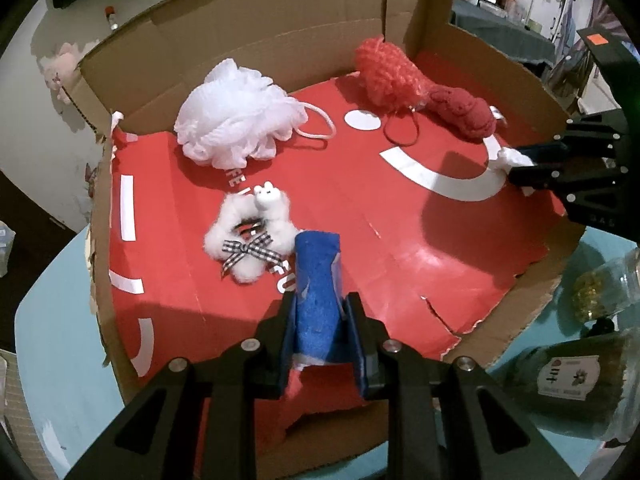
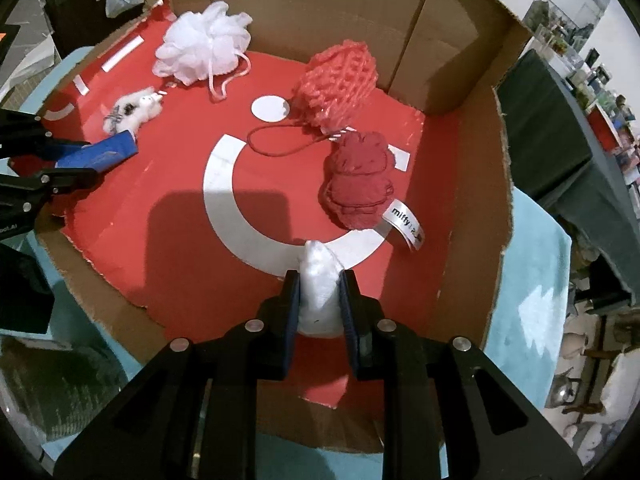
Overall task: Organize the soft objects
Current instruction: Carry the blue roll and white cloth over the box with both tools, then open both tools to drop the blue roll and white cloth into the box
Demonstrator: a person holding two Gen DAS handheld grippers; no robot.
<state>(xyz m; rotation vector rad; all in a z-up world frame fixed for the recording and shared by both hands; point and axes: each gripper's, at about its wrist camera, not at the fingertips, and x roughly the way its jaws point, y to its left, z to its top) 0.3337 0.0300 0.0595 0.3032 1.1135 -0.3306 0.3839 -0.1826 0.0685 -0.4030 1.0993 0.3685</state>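
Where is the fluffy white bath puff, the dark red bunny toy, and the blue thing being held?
white bath puff [image 1: 236, 120]: left wrist view, middle of the ruffled mesh.
dark red bunny toy [image 2: 358, 184]: right wrist view, on its belly.
blue sponge [image 1: 316, 300]: left wrist view, on the face between the left jaws.

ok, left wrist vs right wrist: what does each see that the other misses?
Only the left wrist view shows the left claw head-on, shut on the blue sponge, plus packaged goods on the table at right.

Only the right wrist view shows the right claw head-on, shut on a white soft object, and the readable "miffy" tag on the dark red plush.

Both show the red-lined cardboard tray, white bath pouf, red knitted pouf and small white fluffy toy.
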